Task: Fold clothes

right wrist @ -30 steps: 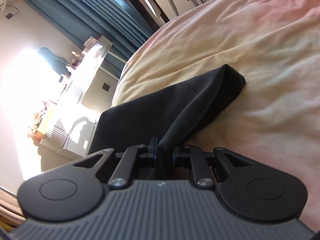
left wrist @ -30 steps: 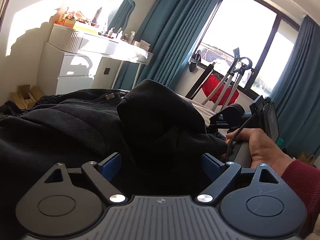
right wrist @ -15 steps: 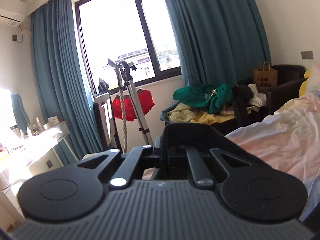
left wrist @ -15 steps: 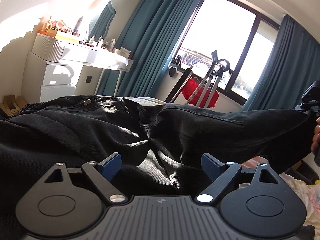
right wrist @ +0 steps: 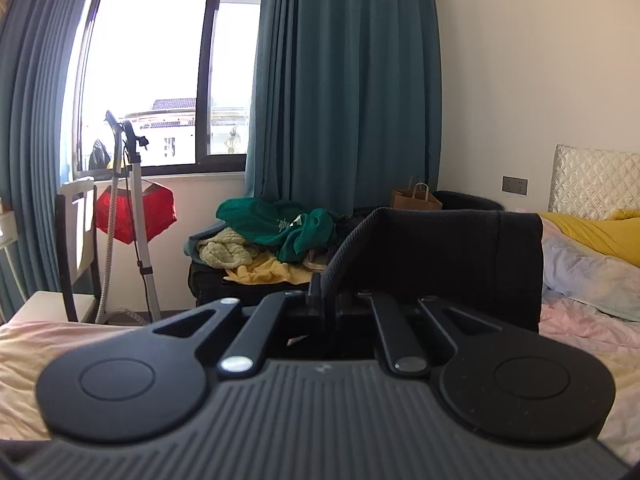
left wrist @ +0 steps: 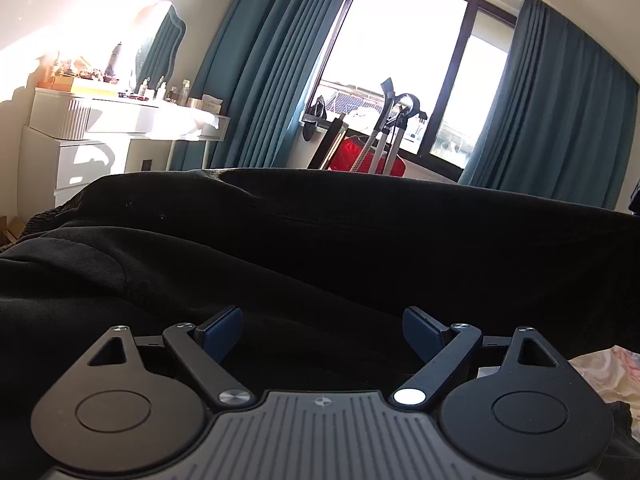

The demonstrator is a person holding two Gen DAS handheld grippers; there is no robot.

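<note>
Pinching black garment in right gripper, raised off bed; keeping left gripper wide, empty, pressing fold flat.

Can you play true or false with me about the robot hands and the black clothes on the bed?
1. The right gripper is pinching the black clothes. True.
2. The left gripper is squeezed shut. False: its fingers stand wide apart, with the black clothes lying between and beyond them.
3. The curtains are yellow. False: they are blue-green.
4. A pile of green and yellow laundry sits below the window. True.
5. Something red hangs near the window. True.
</note>
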